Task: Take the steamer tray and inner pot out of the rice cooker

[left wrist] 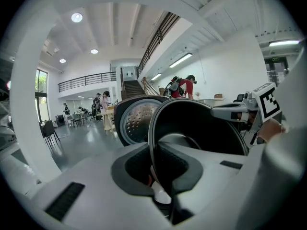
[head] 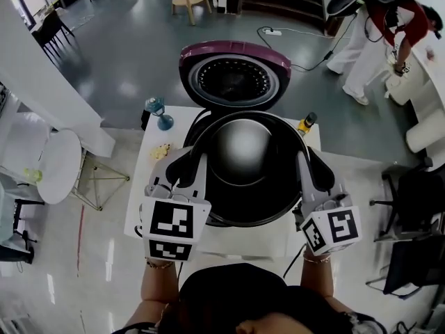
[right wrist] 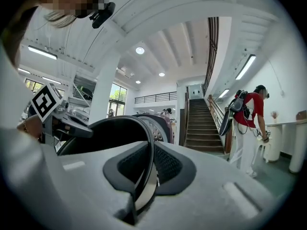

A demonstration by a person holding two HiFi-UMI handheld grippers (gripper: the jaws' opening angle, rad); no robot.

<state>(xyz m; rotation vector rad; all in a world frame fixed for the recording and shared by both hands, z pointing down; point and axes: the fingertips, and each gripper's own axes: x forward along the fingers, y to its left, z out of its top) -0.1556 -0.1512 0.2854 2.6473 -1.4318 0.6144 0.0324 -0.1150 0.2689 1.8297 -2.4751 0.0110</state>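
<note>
- No word, brand or number is legible anywhere.
- The marker cube (head: 172,227) on the left gripper (head: 197,162) shows only black-and-white square patterns, no letters.
- The second cube (head: 334,229), on the right gripper (head: 304,164), shows the same.
- The print on the green wall sign (left wrist: 276,59) is too small to read.
- The label on the yellow-capped bottle (head: 306,123) on the tabletop (head: 271,241) is unreadable.

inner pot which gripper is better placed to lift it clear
Neither alone: the left gripper and right gripper are each shut on opposite sides of the inner pot rim, so probably both lift together.
</note>
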